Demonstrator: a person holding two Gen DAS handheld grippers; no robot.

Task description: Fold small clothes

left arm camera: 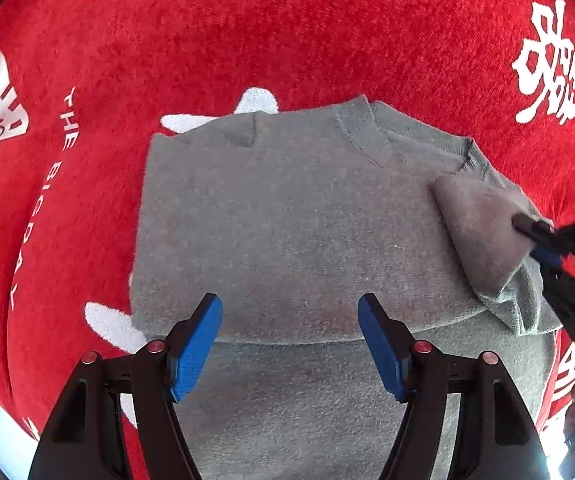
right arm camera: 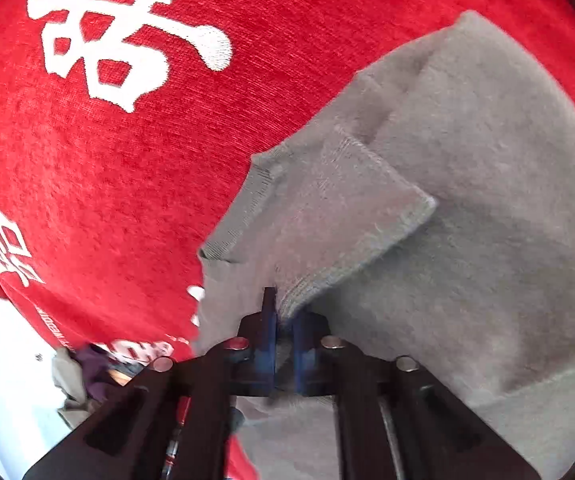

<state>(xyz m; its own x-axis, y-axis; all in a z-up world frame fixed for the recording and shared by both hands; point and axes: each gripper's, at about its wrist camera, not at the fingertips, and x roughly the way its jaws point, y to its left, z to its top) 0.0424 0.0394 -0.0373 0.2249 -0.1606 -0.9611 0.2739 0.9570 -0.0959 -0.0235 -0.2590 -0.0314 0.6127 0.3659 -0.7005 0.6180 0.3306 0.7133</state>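
Pinching the grey sweater's [left arm camera: 287,216] sleeve, right tool [right arm camera: 283,320]; left tool [left arm camera: 290,320] spread above.

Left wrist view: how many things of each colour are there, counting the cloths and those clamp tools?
Grey: 1, the sweater
Red: 1, the printed cloth under it
Black with blue pads: 2, the left gripper and the right gripper
Total: 4
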